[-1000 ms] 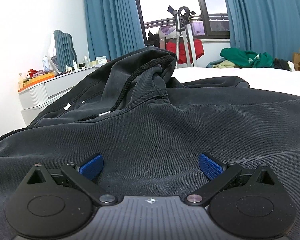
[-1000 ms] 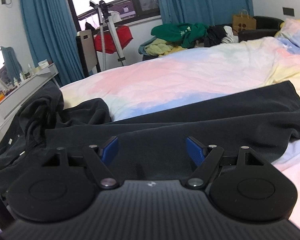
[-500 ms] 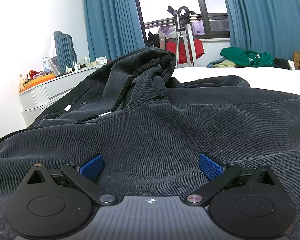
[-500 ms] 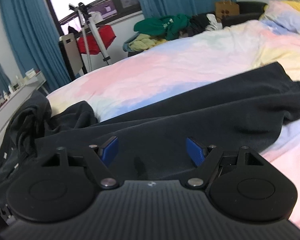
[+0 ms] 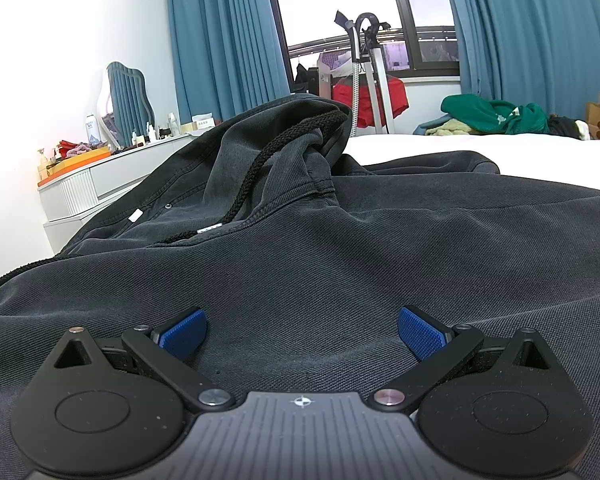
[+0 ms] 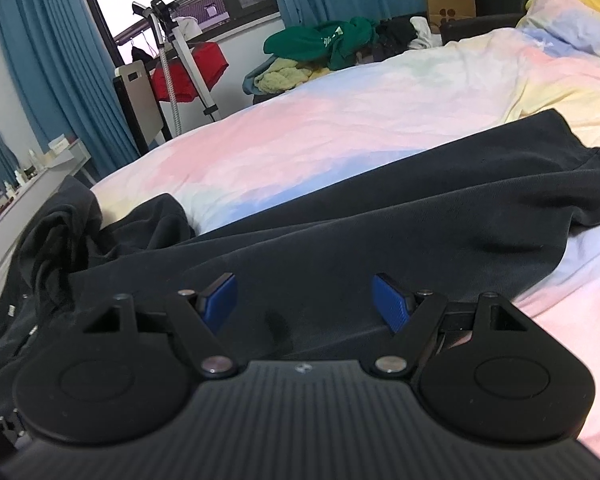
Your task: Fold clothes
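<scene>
hoodie (image 6: 380, 216) lay flat on bed (image 6: 340, 120), hem edge at 3 o'clock, bare sheet beyond | left gripper (image 5: 300, 330) wide open, empty, over hoodie body; hood at 11 | right gripper (image 6: 304, 300) wide open, empty, over fabric

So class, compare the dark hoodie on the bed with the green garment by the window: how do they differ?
The dark hoodie is charcoal and spread across the bed; the green garment is bright green and bunched in a pile beyond the bed. The hoodie lies just under both tools; the green one is far from them. Both are unfolded.
</scene>
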`<state>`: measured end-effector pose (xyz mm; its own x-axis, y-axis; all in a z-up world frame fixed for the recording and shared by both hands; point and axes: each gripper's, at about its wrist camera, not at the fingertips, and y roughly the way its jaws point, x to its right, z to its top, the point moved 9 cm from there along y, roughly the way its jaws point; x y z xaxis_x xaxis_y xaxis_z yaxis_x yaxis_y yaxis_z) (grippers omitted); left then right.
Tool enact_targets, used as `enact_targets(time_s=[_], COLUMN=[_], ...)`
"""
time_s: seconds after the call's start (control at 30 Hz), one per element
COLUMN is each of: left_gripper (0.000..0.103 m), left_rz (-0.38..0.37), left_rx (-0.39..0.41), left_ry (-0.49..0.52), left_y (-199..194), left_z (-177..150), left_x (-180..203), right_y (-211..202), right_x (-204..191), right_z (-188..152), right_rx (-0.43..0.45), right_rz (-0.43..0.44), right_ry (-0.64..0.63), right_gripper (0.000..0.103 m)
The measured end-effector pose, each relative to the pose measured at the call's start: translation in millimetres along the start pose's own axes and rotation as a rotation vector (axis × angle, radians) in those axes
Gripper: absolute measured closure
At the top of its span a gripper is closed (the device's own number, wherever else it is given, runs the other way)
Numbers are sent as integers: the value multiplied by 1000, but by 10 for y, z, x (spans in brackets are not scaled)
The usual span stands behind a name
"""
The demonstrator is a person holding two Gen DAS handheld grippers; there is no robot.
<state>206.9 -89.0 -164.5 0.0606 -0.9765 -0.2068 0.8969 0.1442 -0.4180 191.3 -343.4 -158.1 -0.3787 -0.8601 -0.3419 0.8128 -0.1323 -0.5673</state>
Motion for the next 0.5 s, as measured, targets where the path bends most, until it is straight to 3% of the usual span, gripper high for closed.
enact_targets(time_s=[0.5], left_gripper=[0], left_rz=[0], left_rx=[-1], left_ry=[0], left_y=[1], left_z=[1], left_x=[3], right_y=[12], right_x=[40], right_z=[-28], right_rx=[-11], right_rz=[-24], right_ry=[3], right_gripper=[27])
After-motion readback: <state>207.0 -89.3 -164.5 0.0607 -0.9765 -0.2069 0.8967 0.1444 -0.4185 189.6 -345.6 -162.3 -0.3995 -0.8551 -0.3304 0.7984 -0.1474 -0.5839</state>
